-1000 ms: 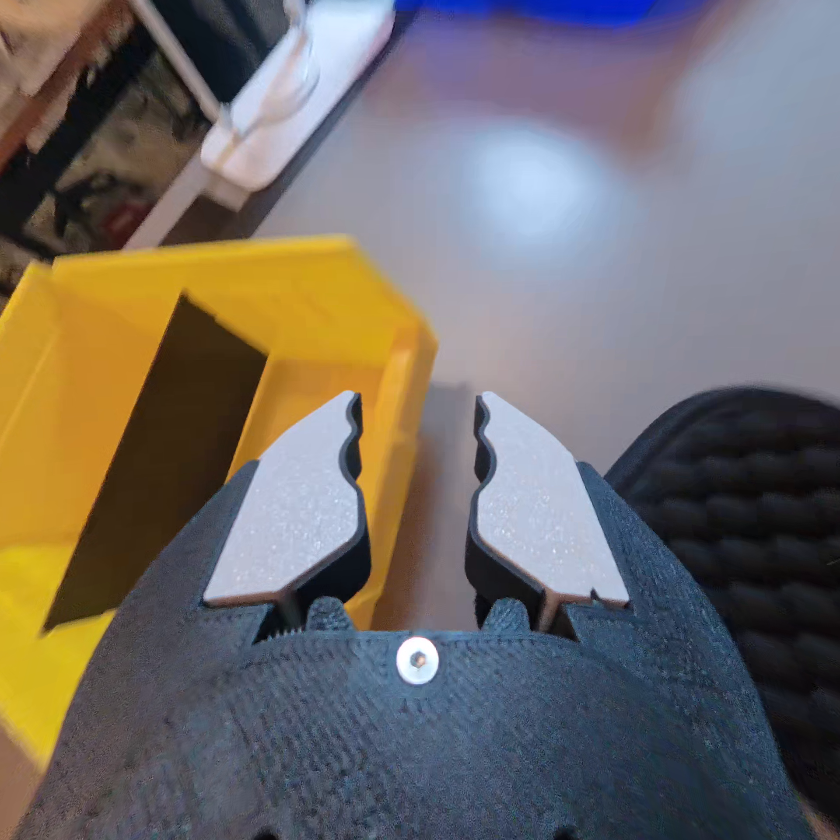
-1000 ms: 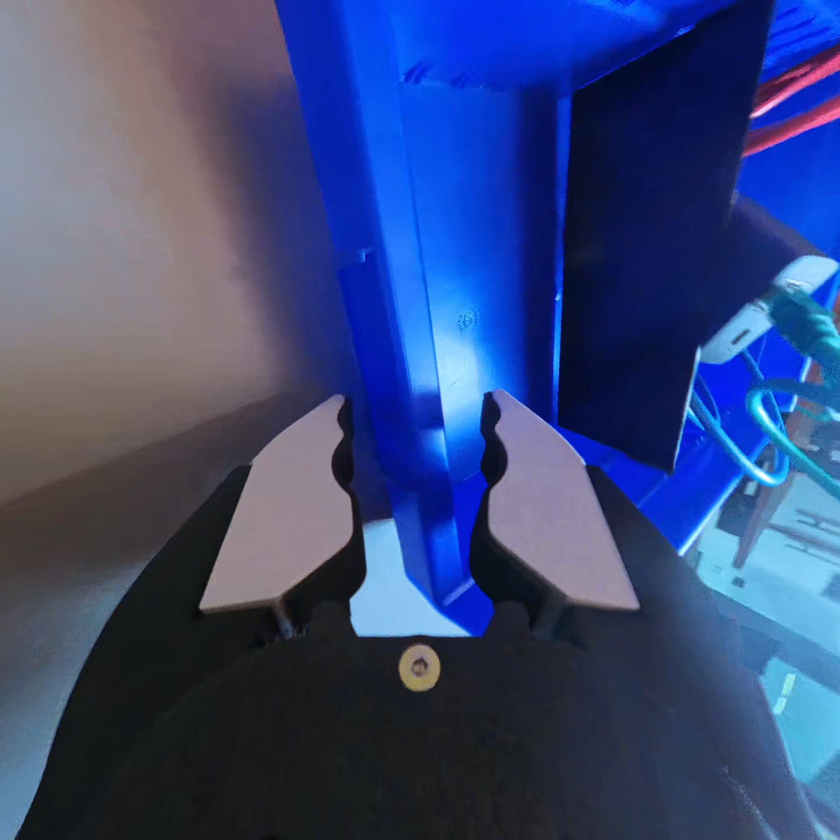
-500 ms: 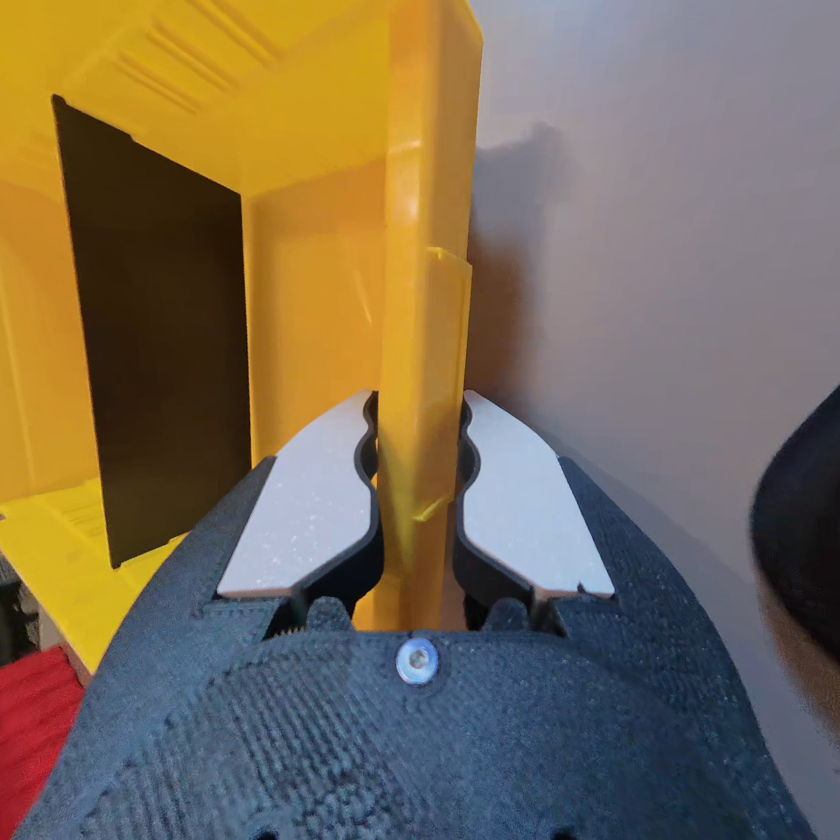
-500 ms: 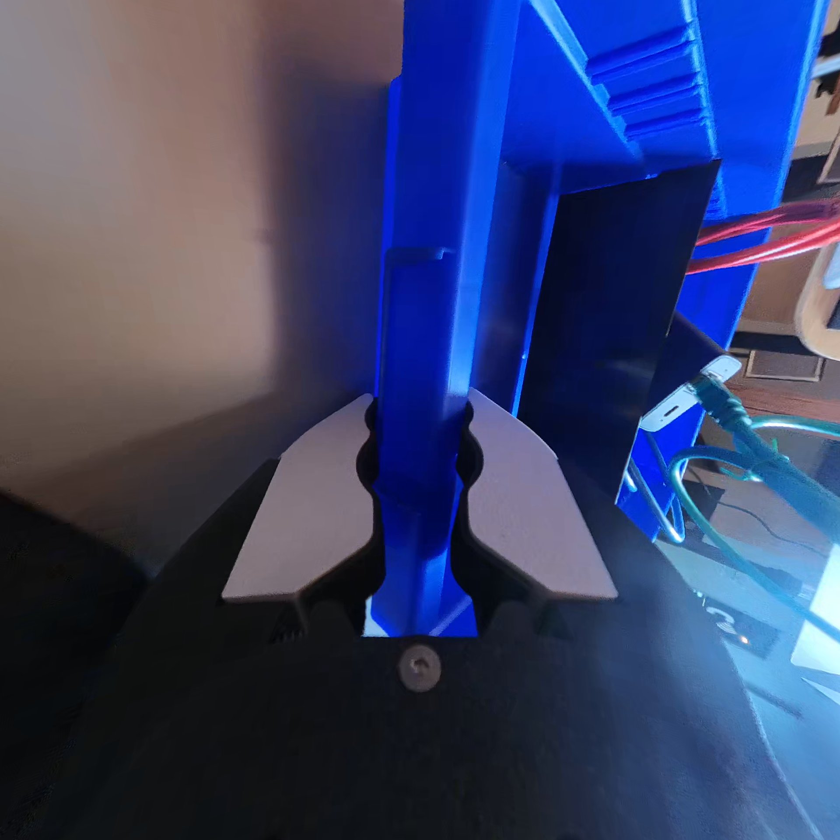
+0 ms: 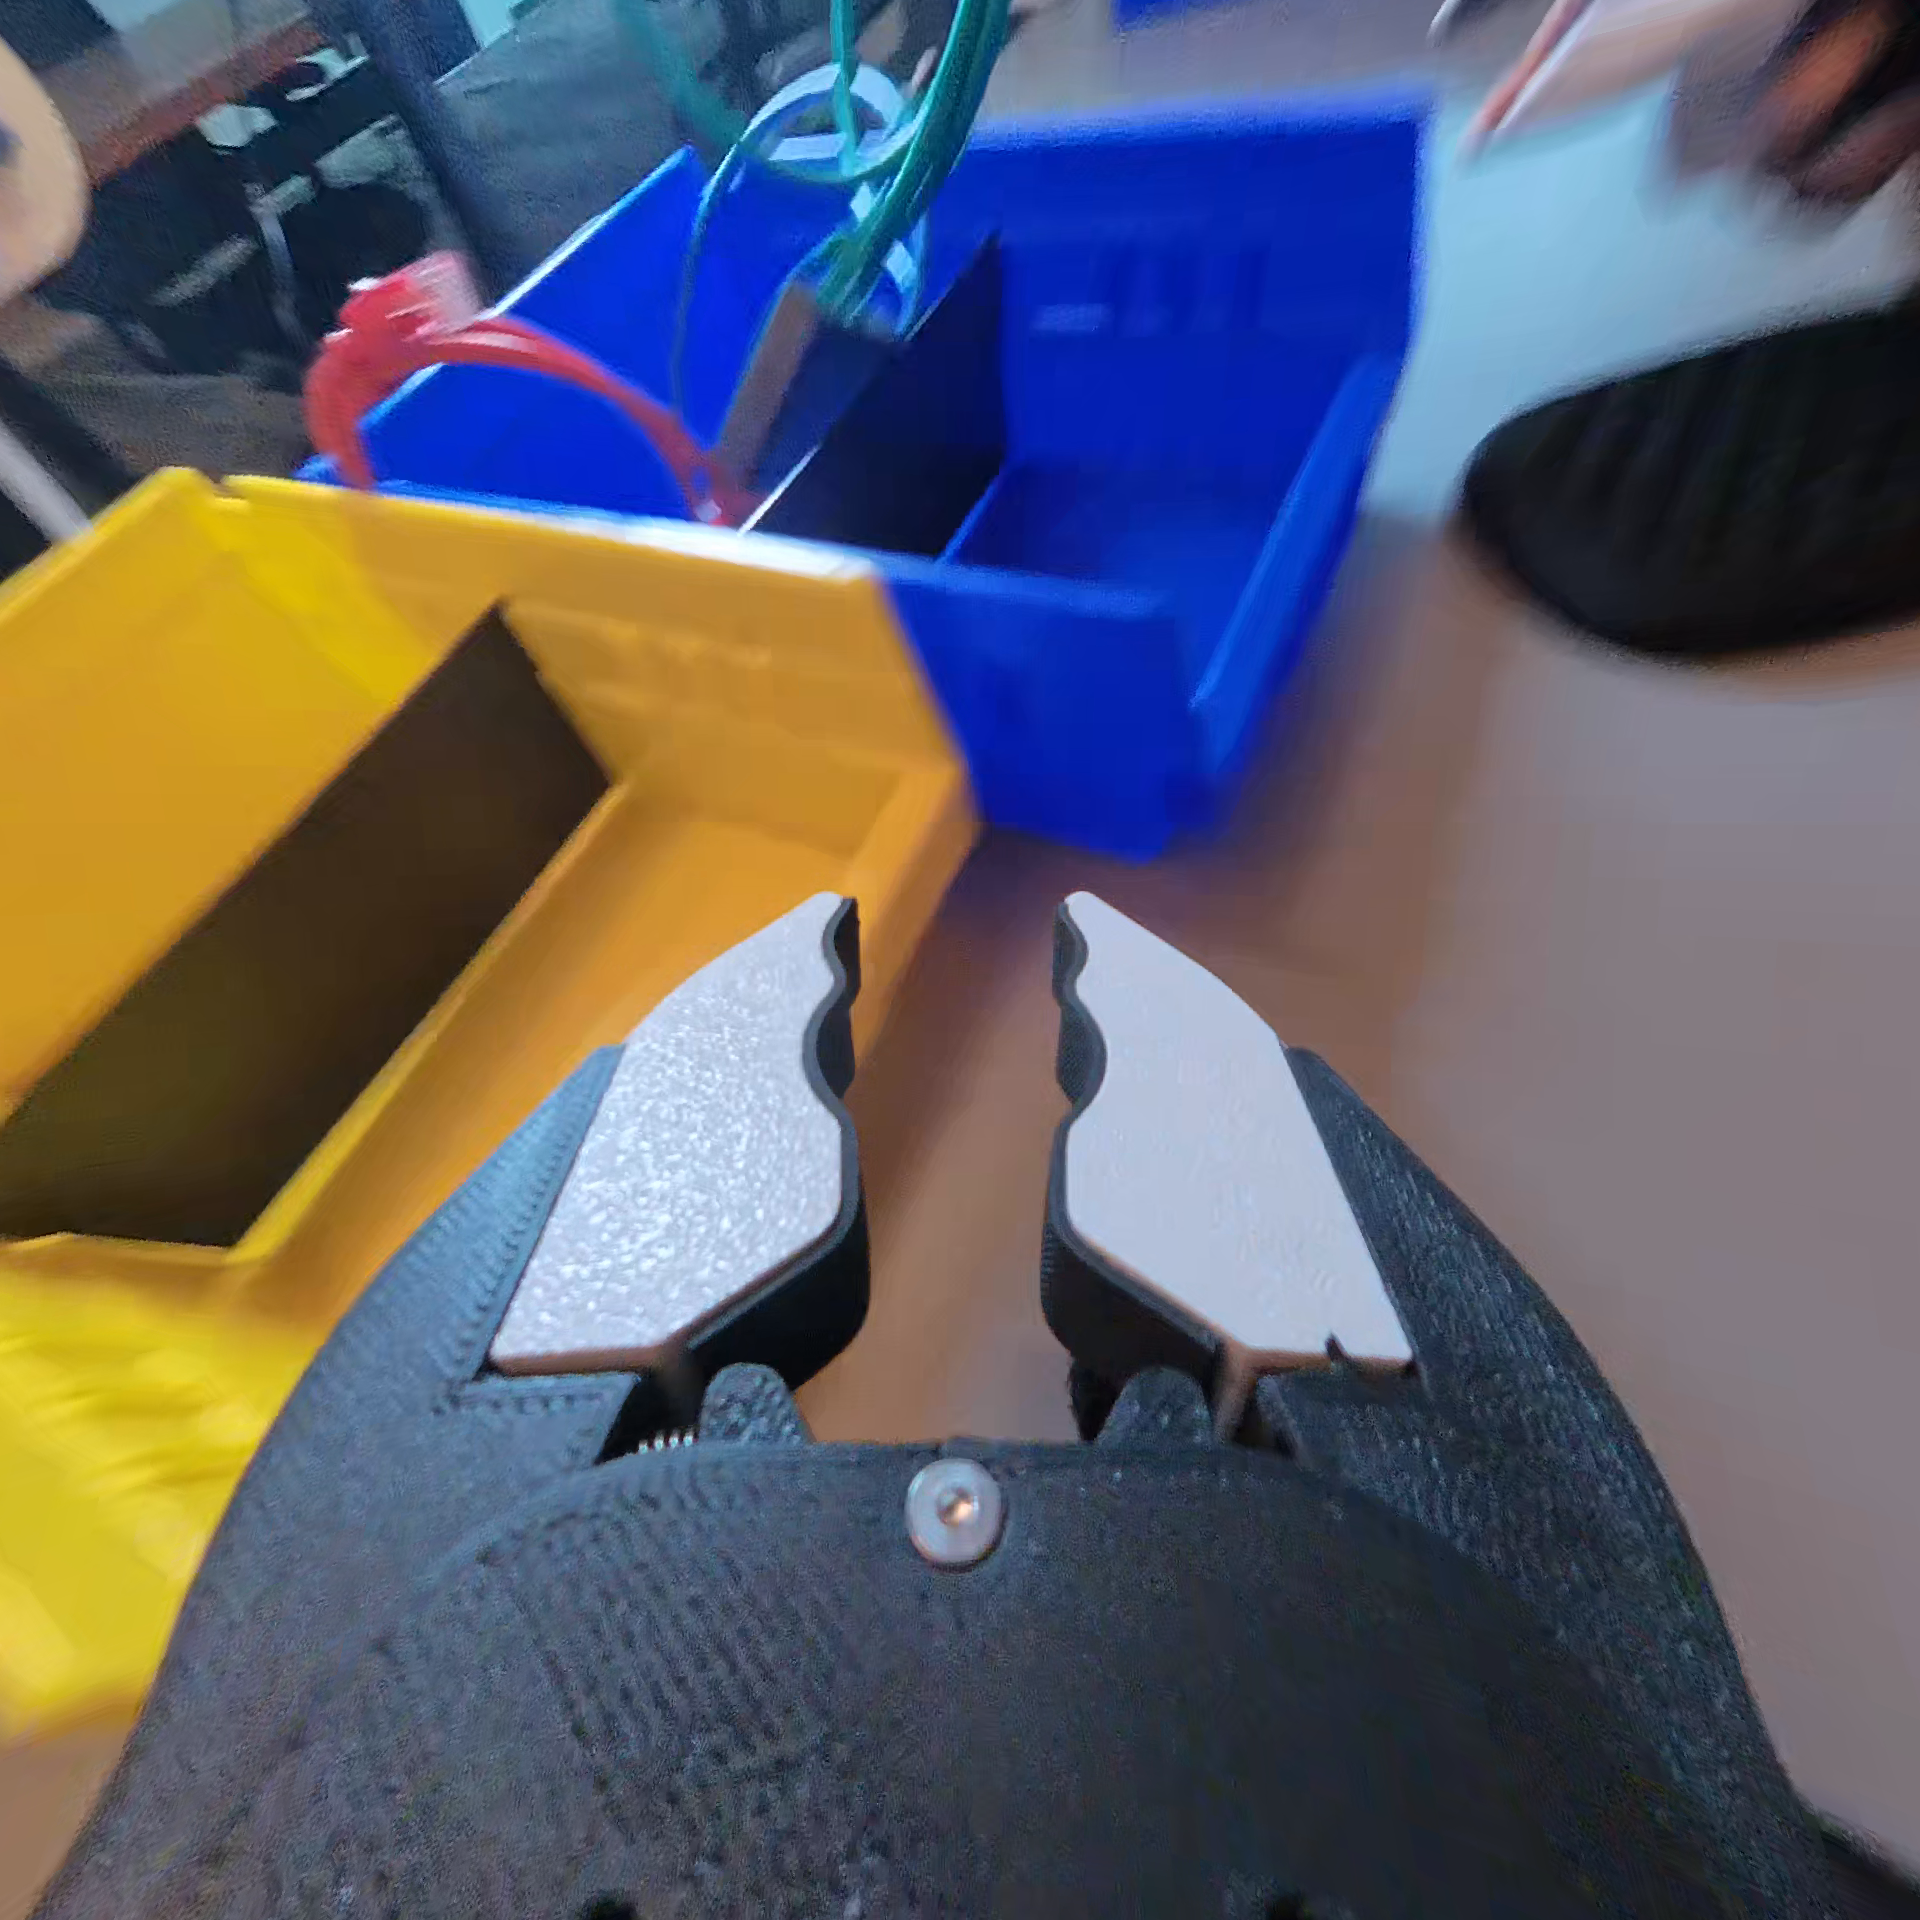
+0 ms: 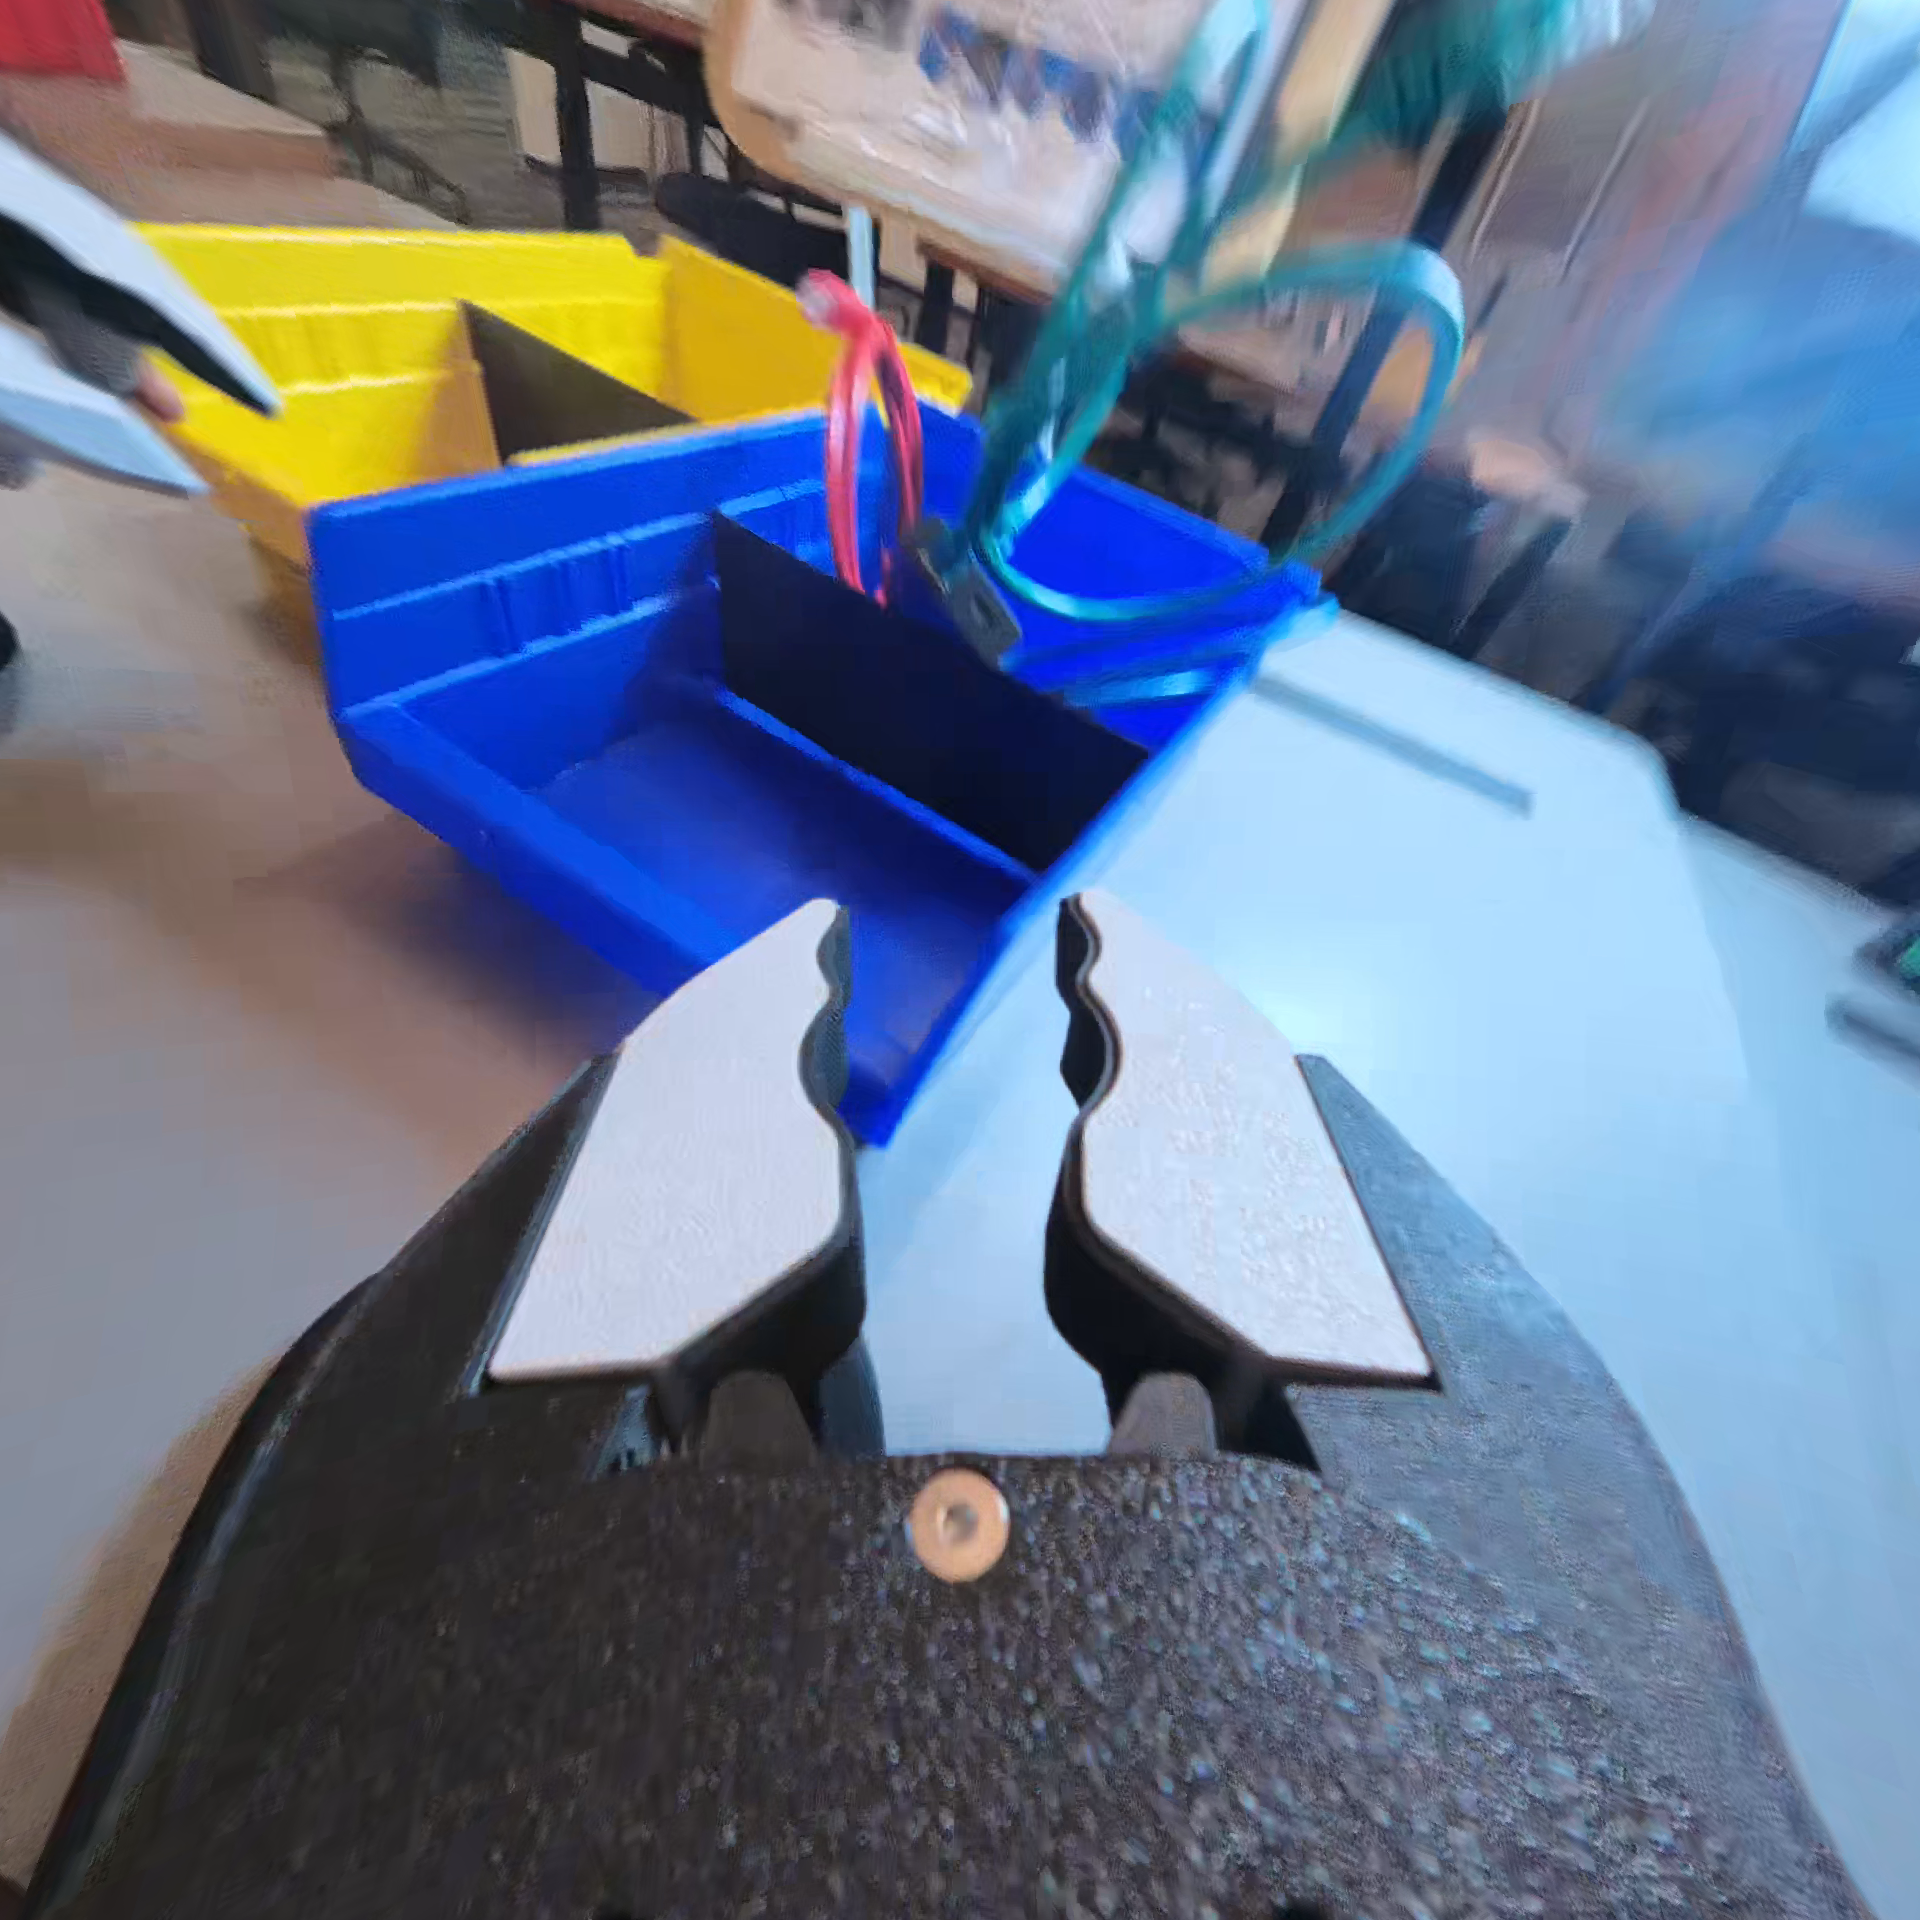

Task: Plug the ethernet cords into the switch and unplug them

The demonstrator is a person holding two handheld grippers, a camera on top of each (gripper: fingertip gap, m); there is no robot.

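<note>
A blue bin (image 5: 1060, 727) stands on the table beside a yellow bin (image 5: 675, 623). In the blue bin's far compartment stands a small switch (image 6: 971, 603), blurred in the left wrist view (image 5: 774, 384). Red cords (image 6: 862, 436) and green cords (image 6: 1101, 312) rise from it and loop above the bin; they also show in the left wrist view, red (image 5: 499, 343) and green (image 5: 894, 187). My left gripper (image 5: 956, 925) is open and empty by the yellow bin's near corner. My right gripper (image 6: 951, 914) is open and empty at the blue bin's (image 6: 499, 582) near corner.
Black dividers stand in the yellow bin (image 5: 312, 935) and the blue bin (image 6: 914, 707). The right gripper's black body (image 5: 1714, 488) shows at the right of the left wrist view. The left gripper (image 6: 239, 447) shows before the yellow bin (image 6: 416, 312). Chairs and shelves stand behind the table (image 6: 1455, 1039).
Half a second ago each gripper was shut on a bin wall, left on yellow, right on blue. Both have let go, opened and pulled back; the bins now rest on the table.
</note>
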